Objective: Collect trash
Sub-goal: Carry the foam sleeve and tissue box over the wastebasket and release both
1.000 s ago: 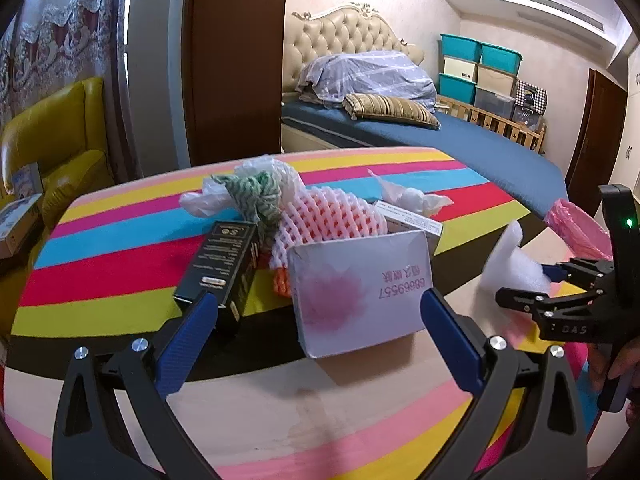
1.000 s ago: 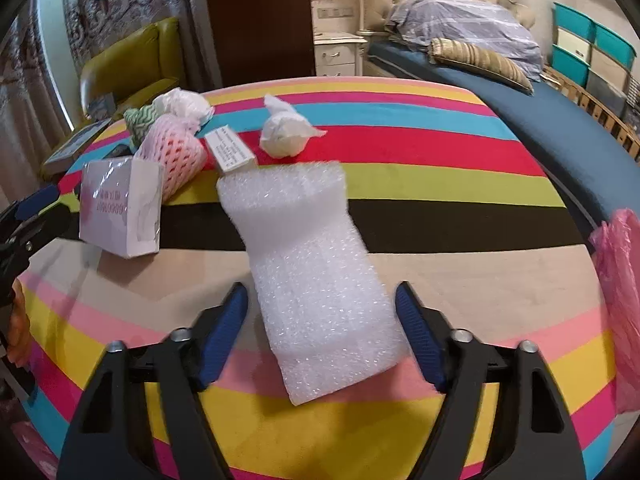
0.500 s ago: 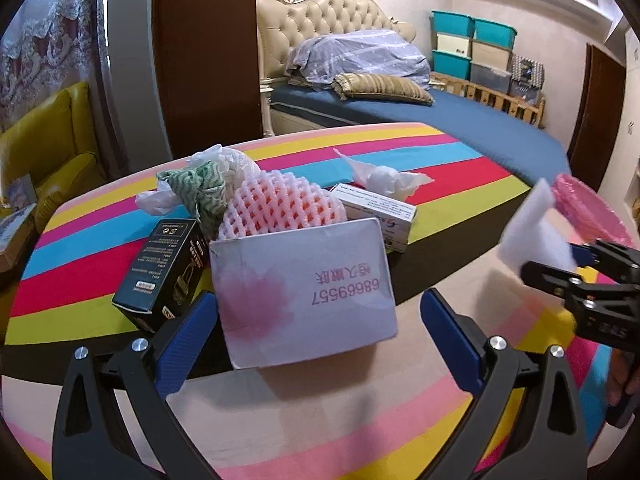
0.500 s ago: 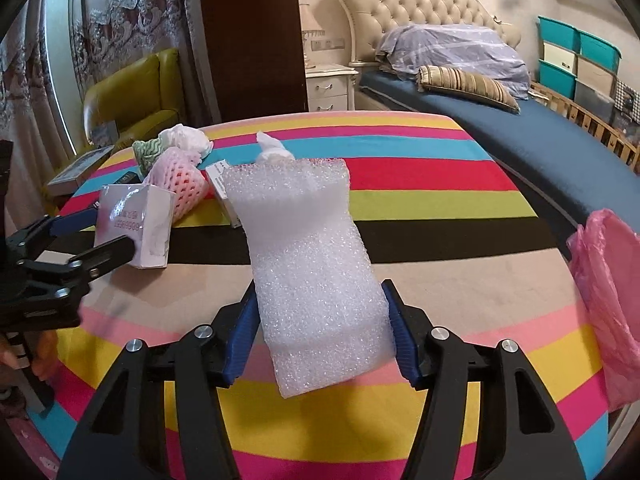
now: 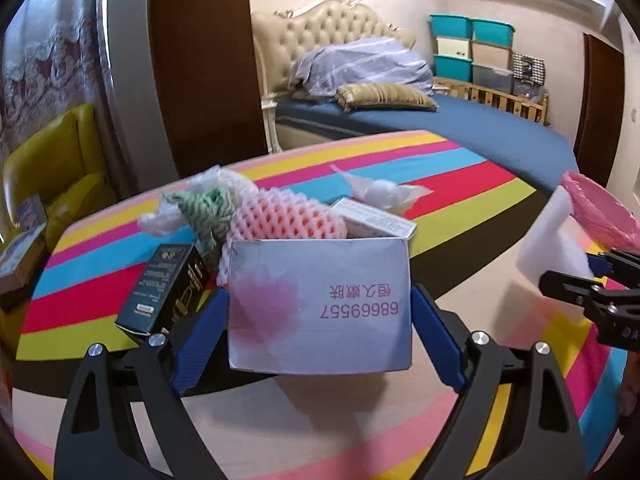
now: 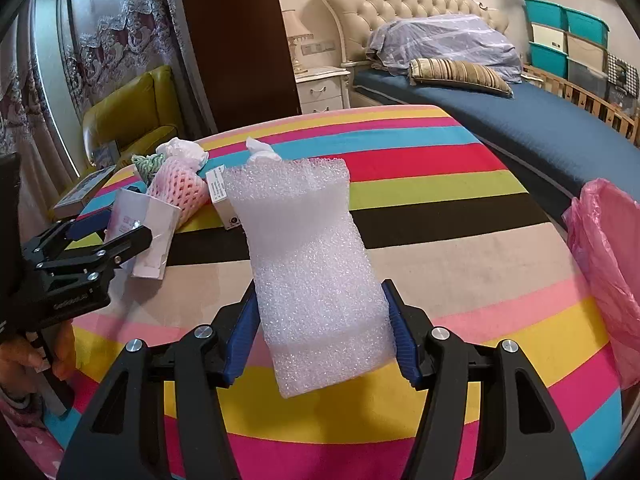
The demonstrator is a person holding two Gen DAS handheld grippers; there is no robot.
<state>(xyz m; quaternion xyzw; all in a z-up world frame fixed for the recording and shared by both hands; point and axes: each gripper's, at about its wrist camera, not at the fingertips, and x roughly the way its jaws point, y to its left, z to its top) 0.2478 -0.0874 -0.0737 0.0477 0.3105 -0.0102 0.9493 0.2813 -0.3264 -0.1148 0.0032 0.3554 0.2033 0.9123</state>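
A pale box (image 5: 320, 304) with a pink blotch and printed digits stands on the striped round table (image 6: 440, 160). My left gripper (image 5: 318, 296) is closing on it, and its blue pads lie against the box's two sides. In the right wrist view, the same left gripper (image 6: 108, 232) straddles the box (image 6: 144, 232). My right gripper (image 6: 320, 292) is shut on a white foam sheet (image 6: 308, 248), which it holds tilted above the table. The foam sheet (image 5: 548, 240) also shows at the right edge of the left wrist view.
Behind the pale box lie a pink foam net (image 5: 288, 220), a black carton (image 5: 164, 284), a slim white carton (image 5: 376, 220), a crumpled tissue (image 5: 384, 192) and a green-and-white bag (image 5: 200, 204). A pink bag-lined bin (image 6: 608, 260) stands at the table's right edge. A bed and a yellow armchair lie beyond.
My left gripper moved in around the pale box and its jaws narrowed onto the box's sides. My right gripper closed on the foam sheet and lifted it off the table.
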